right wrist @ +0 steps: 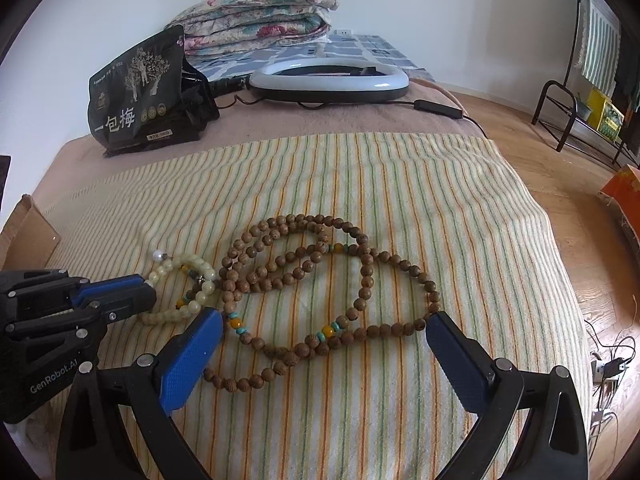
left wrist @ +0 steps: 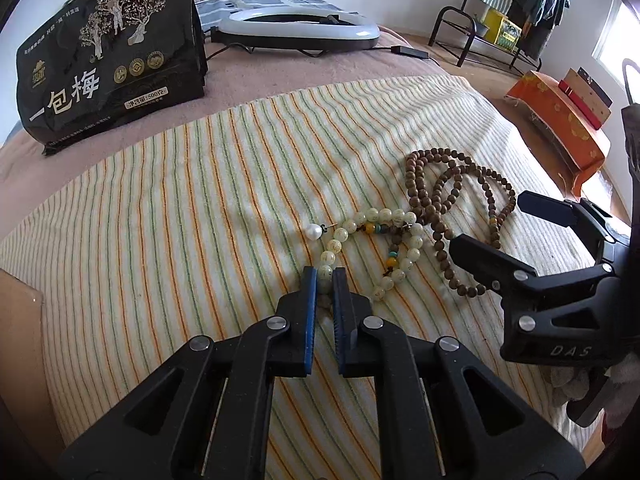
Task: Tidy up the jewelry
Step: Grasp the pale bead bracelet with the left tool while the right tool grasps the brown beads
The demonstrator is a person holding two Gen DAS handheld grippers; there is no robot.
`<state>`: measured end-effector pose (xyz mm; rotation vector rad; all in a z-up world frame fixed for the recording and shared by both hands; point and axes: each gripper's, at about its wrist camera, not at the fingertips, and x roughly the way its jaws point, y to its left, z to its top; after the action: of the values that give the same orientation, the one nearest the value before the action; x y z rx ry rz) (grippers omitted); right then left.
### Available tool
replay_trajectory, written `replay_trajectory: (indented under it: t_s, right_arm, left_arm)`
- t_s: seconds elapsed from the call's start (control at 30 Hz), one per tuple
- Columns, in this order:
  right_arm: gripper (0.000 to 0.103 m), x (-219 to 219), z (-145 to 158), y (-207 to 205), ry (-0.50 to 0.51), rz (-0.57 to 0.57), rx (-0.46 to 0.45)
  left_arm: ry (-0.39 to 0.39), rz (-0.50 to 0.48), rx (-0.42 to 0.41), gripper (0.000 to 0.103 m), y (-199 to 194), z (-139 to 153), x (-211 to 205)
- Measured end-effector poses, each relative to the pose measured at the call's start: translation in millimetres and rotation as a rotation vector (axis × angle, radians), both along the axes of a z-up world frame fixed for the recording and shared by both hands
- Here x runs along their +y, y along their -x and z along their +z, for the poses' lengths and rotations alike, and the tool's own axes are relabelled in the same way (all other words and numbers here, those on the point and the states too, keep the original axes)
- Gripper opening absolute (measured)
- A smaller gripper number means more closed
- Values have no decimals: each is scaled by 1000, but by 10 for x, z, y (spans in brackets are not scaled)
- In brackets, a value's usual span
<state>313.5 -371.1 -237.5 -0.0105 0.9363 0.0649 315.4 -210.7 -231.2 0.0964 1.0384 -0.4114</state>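
I am working over a bed covered by a striped towel [right wrist: 360,168], cream with orange and green lines, which fills most of both views. At its far end stand a black snack bag [left wrist: 112,52] and a white ring light [left wrist: 298,28] lying flat. On the towel, the largest piece of jewelry is a long brown wooden bead strand [right wrist: 320,276], looped over itself in several untidy coils. Touching its left edge lies a smaller cream bead bracelet [left wrist: 384,236], with a single white pearl piece [left wrist: 314,232] just beside it. My left gripper [left wrist: 324,276] has its jaws closed down on one cream bead at the near end of that bracelet, which rests on the cloth. My right gripper [right wrist: 324,332] hovers low with its jaws spread wide apart, straddling the near loops of the brown strand and holding nothing. I judge the task barely begun: the pieces overlap, none is laid out separately, and I see no box or tray for them.
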Motion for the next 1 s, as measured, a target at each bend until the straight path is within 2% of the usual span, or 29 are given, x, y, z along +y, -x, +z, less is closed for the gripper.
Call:
replay_trajectory:
  t_s: [0.27,0.5,0.6,0.67,0.73,0.77,0.8,0.93,0.97,1.0]
  right_arm:
    - [103,122,-56,-212,43,-9,24]
    - [101,193,-147,-308,62,17,52]
    - [85,224,-120,-282,43,51,44]
    - [64,271,-97,-248,43,80,35]
    - [49,322,-82,-224,59,96,29]
    - [38,332,-75,-220,56,101,27]
    - [35,334,-71,-216,49,106,25]
    - [10,341,-59,-207,25,109,25]
    - [10,341,-54,-205,23,108,24]
    - [10,341,-49,-201,20,107,22]
  left_arm:
    - [-43,-18,-33,7,94,33,32]
    - [-41,-5,-39,7,154,49,120]
    - [-40,1,-36,7,153,58,121]
    - [-36,5,-31,7,142,56,113]
    - [-19,8,-19,7,114,47,107]
    - [-9,12,-7,10,100,36,106]
    - [1,15,5,14,78,25,101]
    - [20,22,4,14,25,-13,80]
    - [20,20,-4,13,22,-18,74]
    - [22,20,-7,5,22,-13,74]
